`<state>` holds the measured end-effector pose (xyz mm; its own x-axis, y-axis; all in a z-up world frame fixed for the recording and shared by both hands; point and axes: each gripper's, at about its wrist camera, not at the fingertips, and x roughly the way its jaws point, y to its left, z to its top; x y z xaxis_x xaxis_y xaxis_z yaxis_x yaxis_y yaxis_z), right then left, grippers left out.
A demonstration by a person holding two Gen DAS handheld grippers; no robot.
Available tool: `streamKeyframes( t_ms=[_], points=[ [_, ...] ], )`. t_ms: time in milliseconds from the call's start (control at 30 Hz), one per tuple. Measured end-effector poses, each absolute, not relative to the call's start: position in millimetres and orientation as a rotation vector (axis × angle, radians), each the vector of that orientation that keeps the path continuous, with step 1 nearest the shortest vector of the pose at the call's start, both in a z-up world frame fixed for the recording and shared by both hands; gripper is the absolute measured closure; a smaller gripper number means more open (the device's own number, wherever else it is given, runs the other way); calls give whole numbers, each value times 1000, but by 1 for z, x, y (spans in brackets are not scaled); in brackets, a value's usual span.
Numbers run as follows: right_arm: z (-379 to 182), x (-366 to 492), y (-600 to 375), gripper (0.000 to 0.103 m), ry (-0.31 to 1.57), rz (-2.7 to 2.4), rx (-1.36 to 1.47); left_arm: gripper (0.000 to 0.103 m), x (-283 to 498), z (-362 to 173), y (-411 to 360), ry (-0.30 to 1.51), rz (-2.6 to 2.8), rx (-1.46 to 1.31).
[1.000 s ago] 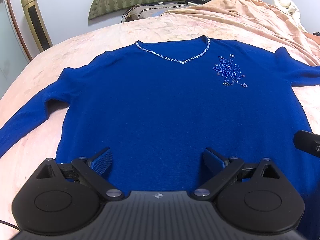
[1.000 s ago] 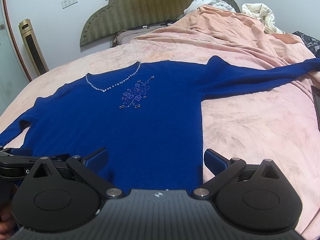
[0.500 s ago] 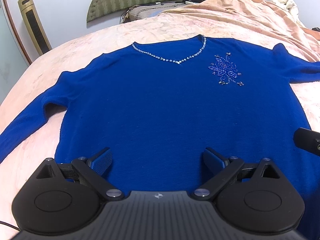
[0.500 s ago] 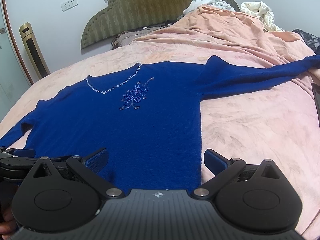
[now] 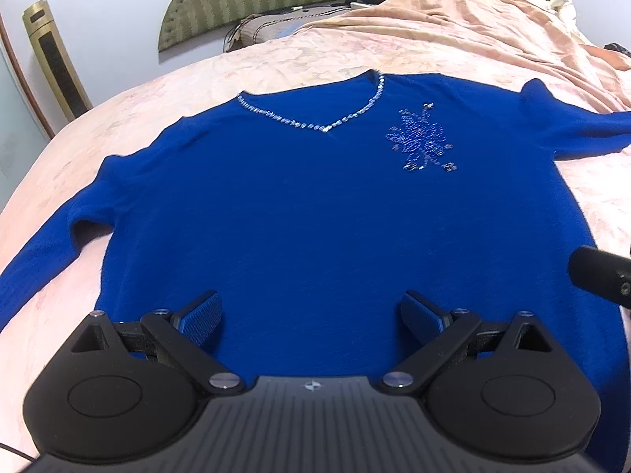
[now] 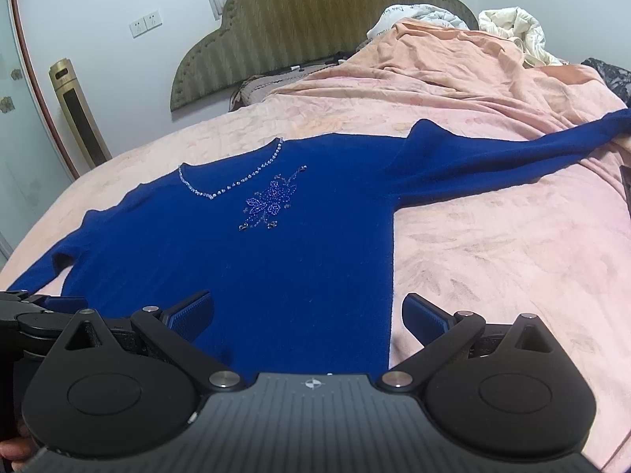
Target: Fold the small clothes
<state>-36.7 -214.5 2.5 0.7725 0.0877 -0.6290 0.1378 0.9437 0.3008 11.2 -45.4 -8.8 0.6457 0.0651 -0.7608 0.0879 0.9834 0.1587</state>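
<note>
- The left tool (image 5: 311, 315) hangs over the lower hem area of the sweater, its two blue-padded fingers (image 5: 201, 315) spread wide with nothing between them but the cloth below.
- The right tool (image 6: 309, 315) is likewise spread wide and holds nothing; its left finger is over the sweater and its right finger (image 6: 424, 315) over bare bedcover, so the garment's side edge runs between the two.
- In the right wrist view, part of the left tool shows at the left edge, and a bit of a hand (image 6: 14, 449) shows in the bottom left corner.
- One blue sweater (image 5: 315, 216) lies flat and face up on the bed, neckline toward the headboard, hem toward the tools.
- It has one V neckline trimmed with a row of pale beads (image 5: 315, 124) and one beaded flower motif (image 6: 272, 205) just below and beside the V.
- Its two sleeves are spread out: one (image 5: 35, 256) angles down to the left, the other (image 6: 512, 157) stretches far right over the cover.
- One pink bedcover (image 6: 512, 256) carries the sweater; a rumpled peach blanket (image 6: 453, 63) is heaped near the head of the bed, with white bedding (image 6: 512, 27) behind it.
- One olive padded headboard (image 6: 315, 27) stands against the wall, and one tall gold standing appliance (image 6: 79, 118) stands left of the bed.
- Two wall sockets (image 6: 146, 23) sit side by side.
</note>
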Motion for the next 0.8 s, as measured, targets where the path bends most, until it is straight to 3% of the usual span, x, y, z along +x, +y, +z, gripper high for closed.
streamKeyframes(
  t_ms=[367, 567, 700, 800],
  points=[
    [8, -32, -265, 0, 722, -71, 409, 5, 15, 1, -71, 799, -99, 195],
    [22, -26, -398, 0, 604, -310, 562, 5, 19, -2, -74, 806, -135, 223],
    [14, -24, -515, 1, 475, -542, 841, 5, 25, -8, -81, 817, -140, 263],
    [4, -17, -574, 10, 396, -624, 955, 5, 30, -13, -86, 831, -136, 287]
  ],
)
